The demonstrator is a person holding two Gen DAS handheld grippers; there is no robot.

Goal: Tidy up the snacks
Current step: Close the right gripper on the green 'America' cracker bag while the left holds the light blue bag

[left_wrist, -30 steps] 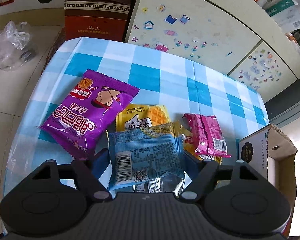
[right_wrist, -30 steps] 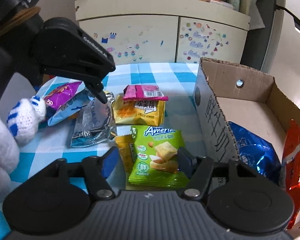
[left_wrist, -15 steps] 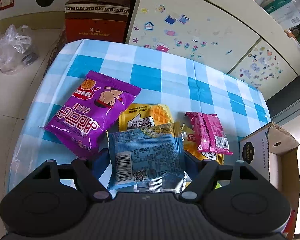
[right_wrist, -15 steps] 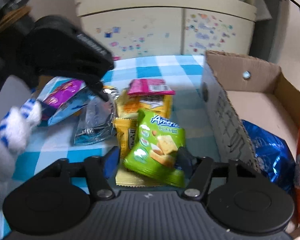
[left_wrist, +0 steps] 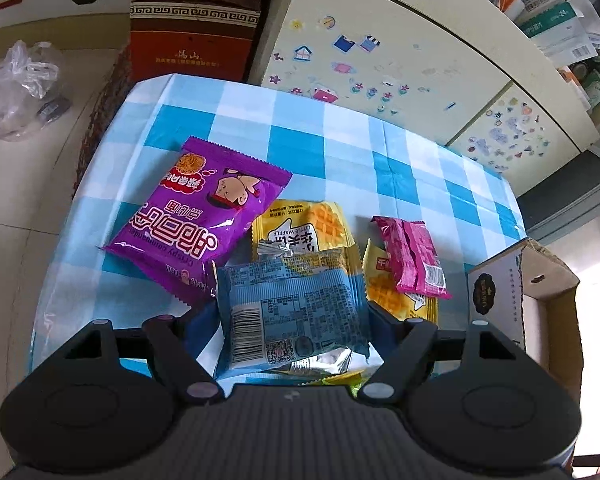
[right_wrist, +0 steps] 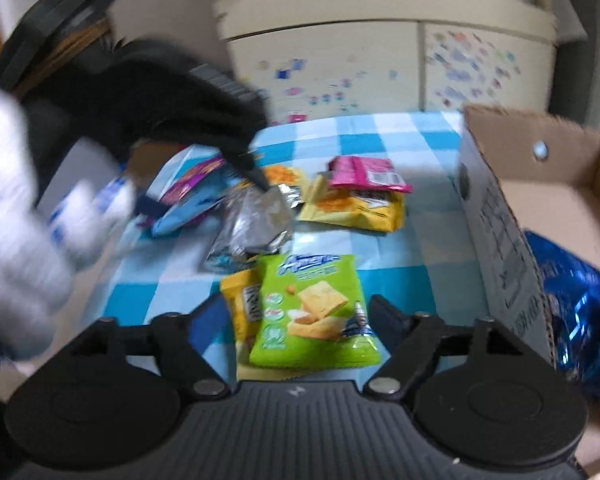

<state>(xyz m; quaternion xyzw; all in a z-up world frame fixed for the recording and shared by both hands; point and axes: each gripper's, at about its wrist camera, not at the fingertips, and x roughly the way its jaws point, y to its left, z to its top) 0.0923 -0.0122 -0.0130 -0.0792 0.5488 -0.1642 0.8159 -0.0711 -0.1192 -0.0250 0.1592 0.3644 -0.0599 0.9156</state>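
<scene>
- The right claw (right_wrist: 296,320) is opening: its jaws now stand clear on both sides of the green cracker packet (right_wrist: 314,312), where a moment ago they pinched it and held it tilted off the cloth.
- That packet lies flat on the checkered tabletop (right_wrist: 416,236), partly over a yellow packet (right_wrist: 244,304), just left of the cardboard box (right_wrist: 500,216). It is released outside the box, not in it.
- My reading: the grasp has been let go, by slip or by choice, so this packet is not yet sorted and needs a fresh grasp before it can go over the box wall.
- The left claw (left_wrist: 294,312) is as it was a second ago: clenched on the blue packet (left_wrist: 292,304), both pads against its sides, the packet lifted above the pile with its barcode face to the camera.
- In the right view the left claw shows as a dark blurred shape on the far left, with a white-gloved hand (right_wrist: 16,216) near it.
- Unmoved on the tabletop: the purple bag (left_wrist: 196,220) to the far left, a yellow waffle packet (left_wrist: 304,228) in the middle, and a pink packet (left_wrist: 414,256) lying on another yellow one, near the box.
- Inside the box a shiny blue bag (right_wrist: 572,304) sits against the near wall, so some sorting is already done.
</scene>
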